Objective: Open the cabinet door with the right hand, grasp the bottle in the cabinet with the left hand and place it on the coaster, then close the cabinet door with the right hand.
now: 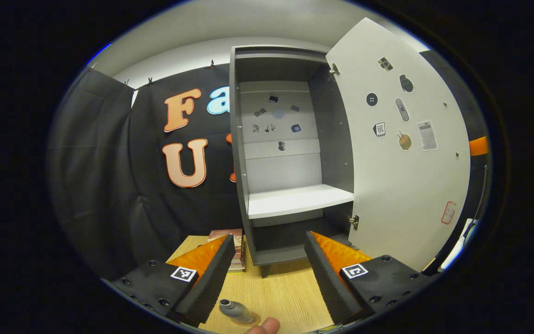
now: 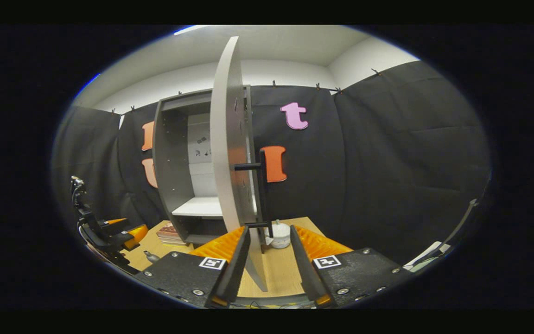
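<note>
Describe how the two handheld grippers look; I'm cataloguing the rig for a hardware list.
Both the left gripper and right gripper share one build: long wedge-shaped jaws with ribbed side panels, mounted on black bolted blocks, each block carrying a square black-and-white marker tag. A bare fingertip shows by the left one.

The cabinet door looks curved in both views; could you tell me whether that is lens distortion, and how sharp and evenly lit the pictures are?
Left gripper view: fisheye bends the open cabinet door and cabinet edges; bright white shelf, shadowed compartment below; bottle at the rim slightly soft. Right gripper view: door edge-on bows strongly; dimmer, grainier overall.
</note>
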### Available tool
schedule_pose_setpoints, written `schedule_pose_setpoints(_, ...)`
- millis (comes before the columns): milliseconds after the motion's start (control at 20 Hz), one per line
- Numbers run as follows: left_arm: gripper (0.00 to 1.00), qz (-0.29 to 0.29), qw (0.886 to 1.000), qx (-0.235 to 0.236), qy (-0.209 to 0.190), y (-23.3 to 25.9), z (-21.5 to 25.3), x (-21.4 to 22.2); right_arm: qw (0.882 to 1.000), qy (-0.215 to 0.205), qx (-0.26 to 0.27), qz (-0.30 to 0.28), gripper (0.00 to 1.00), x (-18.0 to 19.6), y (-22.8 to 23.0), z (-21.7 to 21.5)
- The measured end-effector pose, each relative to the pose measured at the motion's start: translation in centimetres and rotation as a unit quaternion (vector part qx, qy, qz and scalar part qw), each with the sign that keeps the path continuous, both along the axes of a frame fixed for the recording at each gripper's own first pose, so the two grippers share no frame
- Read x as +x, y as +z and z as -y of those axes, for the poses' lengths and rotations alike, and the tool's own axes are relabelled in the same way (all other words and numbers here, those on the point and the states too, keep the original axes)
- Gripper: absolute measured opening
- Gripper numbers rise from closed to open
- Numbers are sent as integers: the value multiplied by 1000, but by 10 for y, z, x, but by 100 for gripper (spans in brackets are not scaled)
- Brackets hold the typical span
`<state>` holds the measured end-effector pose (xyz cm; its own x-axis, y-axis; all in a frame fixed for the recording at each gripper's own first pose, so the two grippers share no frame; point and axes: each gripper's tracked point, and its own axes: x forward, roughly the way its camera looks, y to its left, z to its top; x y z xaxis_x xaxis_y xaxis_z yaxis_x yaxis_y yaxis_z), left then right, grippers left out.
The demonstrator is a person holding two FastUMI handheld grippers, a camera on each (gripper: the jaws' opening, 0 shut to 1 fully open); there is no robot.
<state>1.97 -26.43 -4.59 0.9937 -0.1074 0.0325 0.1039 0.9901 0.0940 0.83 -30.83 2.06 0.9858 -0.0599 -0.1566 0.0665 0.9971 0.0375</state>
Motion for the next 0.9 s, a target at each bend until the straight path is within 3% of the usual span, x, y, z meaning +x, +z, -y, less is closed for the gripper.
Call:
schedule_pose_setpoints(50,98,0,1000,0,2,1,0,1,1000,0,3,0,56,1,-2,1)
schedule_pose_setpoints(200,98,2,1000,-1,0,1,-1,2,1000,0,16,6,61,1,-2,6)
schedule_pose_setpoints(250,98,0,1000,0,1,0,-2,3,1000,0,19,7,70,0,-3,6)
schedule_pose_setpoints(300,95,-2,1000,0,1,-1,-3,4,1000,1,18,7,66,0,-3,5)
schedule_pose_setpoints(650,98,2,1000,-5,8,5,-17,6,1000,-2,9,17,67,1,-1,-10)
schedule_pose_setpoints(900,98,7,1000,-6,10,9,-30,7,999,35,14,19,66,4,-3,-54)
